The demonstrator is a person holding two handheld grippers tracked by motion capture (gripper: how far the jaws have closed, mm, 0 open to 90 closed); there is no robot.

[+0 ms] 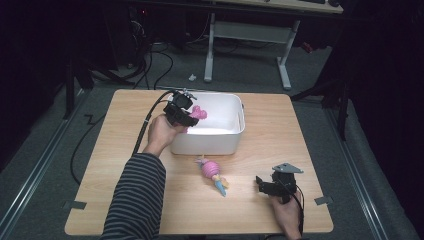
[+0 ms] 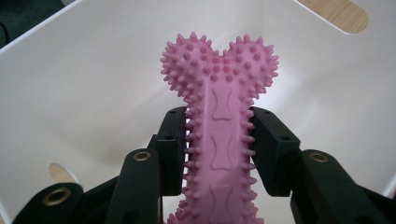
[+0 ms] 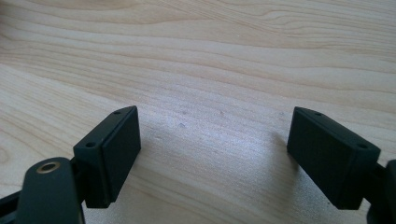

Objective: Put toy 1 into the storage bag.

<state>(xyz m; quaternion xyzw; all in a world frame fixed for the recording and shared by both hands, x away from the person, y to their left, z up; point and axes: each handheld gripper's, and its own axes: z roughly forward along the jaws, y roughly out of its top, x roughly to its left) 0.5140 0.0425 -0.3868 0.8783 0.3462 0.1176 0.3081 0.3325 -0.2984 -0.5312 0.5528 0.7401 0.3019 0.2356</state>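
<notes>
Left gripper (image 2: 219, 140) clenched on a pink spiky bone-shaped chew toy (image 2: 219, 116), jaws pressing both sides of its shaft, knobbed end pointing forward. Held over the left end of a white plastic tub (image 1: 235, 127), with the toy's knobbed end (image 1: 199, 112) above the tub's interior. White inner walls behind the toy in the left gripper view, plus a cut-out handle hole showing wood beyond. Right gripper (image 1: 265, 186) released, jaws spread wide and grasping nothing, low over the bare wooden counter (image 3: 210, 60) near its front right corner. Second toy, pink and blue with a yellow part (image 1: 214, 175), lying on the counter just in front of the tub, between the two grippers and apart from both. Striped sleeve (image 1: 135, 200) on the left forearm.
</notes>
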